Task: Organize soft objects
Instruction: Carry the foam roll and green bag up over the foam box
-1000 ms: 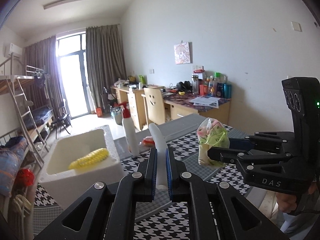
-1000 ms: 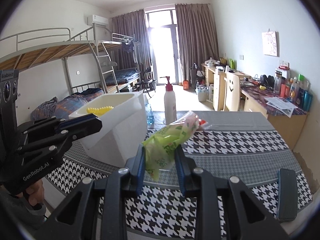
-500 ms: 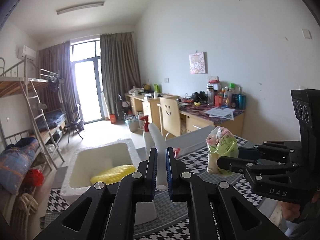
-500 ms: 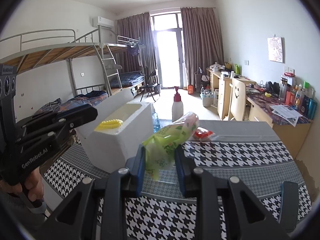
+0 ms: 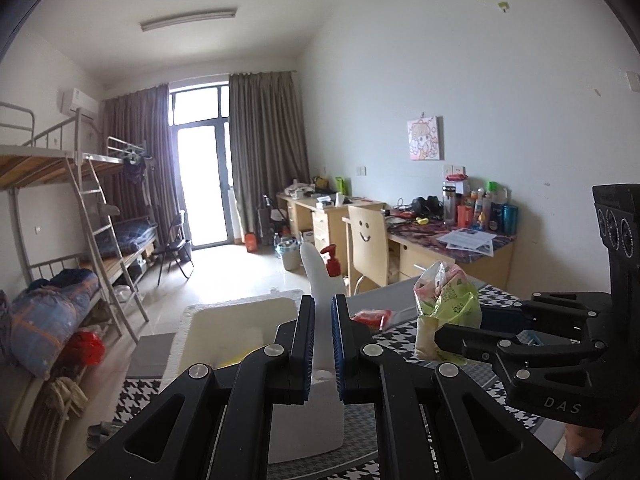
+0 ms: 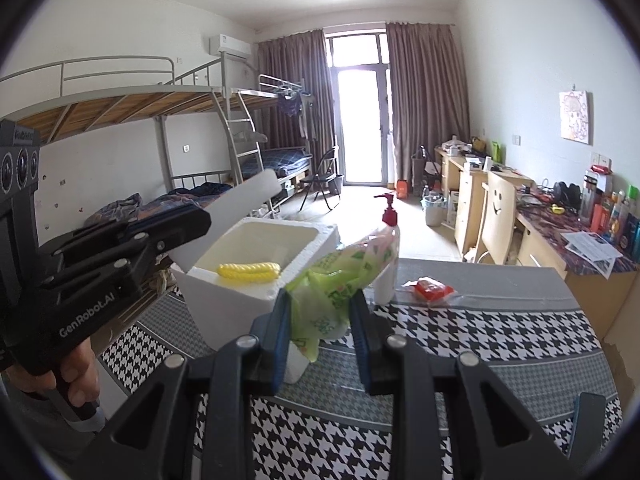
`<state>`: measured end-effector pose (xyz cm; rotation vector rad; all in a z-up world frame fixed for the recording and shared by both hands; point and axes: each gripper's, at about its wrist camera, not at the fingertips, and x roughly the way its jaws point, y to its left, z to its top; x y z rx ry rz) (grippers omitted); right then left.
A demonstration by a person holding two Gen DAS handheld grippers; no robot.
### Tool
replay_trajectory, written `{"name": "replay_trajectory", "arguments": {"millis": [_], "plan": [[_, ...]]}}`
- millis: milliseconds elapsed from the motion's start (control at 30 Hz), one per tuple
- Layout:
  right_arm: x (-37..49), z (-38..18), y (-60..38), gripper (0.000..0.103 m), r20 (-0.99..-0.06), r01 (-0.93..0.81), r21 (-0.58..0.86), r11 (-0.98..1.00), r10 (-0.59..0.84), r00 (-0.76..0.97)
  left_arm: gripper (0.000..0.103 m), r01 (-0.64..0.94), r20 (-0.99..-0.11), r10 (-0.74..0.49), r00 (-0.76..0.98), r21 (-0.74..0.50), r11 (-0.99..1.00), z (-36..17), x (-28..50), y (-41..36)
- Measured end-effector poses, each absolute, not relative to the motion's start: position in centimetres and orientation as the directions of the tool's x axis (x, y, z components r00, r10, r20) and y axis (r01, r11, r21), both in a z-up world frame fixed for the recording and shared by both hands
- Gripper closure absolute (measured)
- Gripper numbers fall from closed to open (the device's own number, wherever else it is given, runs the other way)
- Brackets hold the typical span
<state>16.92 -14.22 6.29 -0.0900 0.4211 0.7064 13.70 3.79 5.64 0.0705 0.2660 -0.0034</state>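
My left gripper (image 5: 322, 340) is shut on a white foam piece (image 5: 320, 280) and holds it over the open white foam box (image 5: 224, 320). In the right wrist view the left gripper (image 6: 192, 220) holds the foam piece (image 6: 244, 196) above the box's (image 6: 240, 296) near left corner. A yellow ridged soft toy (image 6: 248, 270) lies in the box. My right gripper (image 6: 320, 320) is shut on a green and pink plastic bag (image 6: 332, 288), held above the table right of the box; it also shows in the left wrist view (image 5: 444, 300).
A pump bottle with a red top (image 6: 388, 256) and a red packet (image 6: 430, 290) sit on the houndstooth tablecloth (image 6: 480, 340) behind the bag. A dark blue object (image 6: 588, 420) lies at the table's right edge. Desks, a chair and a bunk bed stand beyond.
Both grippers have risen and moved left toward the foam box, each keeping its hold. The left gripper with the foam piece now hangs over the box.
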Motion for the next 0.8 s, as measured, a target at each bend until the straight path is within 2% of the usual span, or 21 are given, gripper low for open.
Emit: {"name": "replay_trajectory", "arguments": {"millis": [467,800], "plan": [[17.8,6.8,-10.9,0.07,-0.42,-0.701,0.037,0.712,0.647,0.636,0.094,-0.114,-0.25,0.13,0.959,0.078,0.99,5.1,14.6,5.9],[19.2,6.9,-8.3,0.07,-0.451,-0.717,0.014,0.697,0.644,0.618,0.094,-0.15,-0.279,0.163,0.947,0.067,0.986,4.8,16.1,7.8]]}}
